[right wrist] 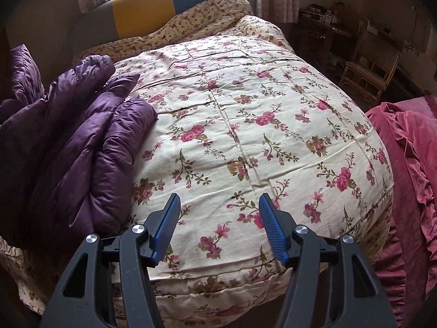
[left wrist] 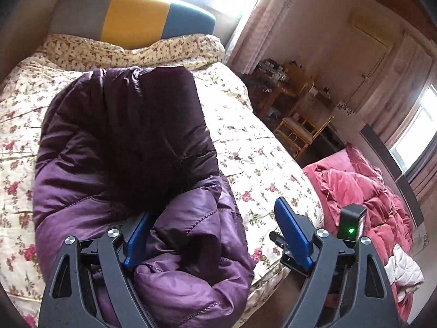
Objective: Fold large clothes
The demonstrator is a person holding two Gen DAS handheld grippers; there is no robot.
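Observation:
A purple quilted down coat [left wrist: 123, 142] lies bundled on the floral quilt [left wrist: 254, 150], its dark fur trim across the middle. My left gripper [left wrist: 215, 218] stands wide open over the coat's near end. A puffy fold of the coat bulges up between the jaws and hides the tip of the left finger [left wrist: 136, 240]; the right pad is clear of the fabric. In the right wrist view the coat [right wrist: 68, 147] is heaped at the left. My right gripper [right wrist: 218, 205] is open above bare quilt [right wrist: 245, 125], to the right of the coat, with nothing between its fingers.
A headboard [left wrist: 131, 13] in grey, yellow and blue stands at the far end of the bed. A pink crumpled blanket [left wrist: 363, 196] lies to the right of the bed. A wicker chair [left wrist: 300, 128] and a cluttered wooden desk [left wrist: 275, 82] stand beyond it by the curtains.

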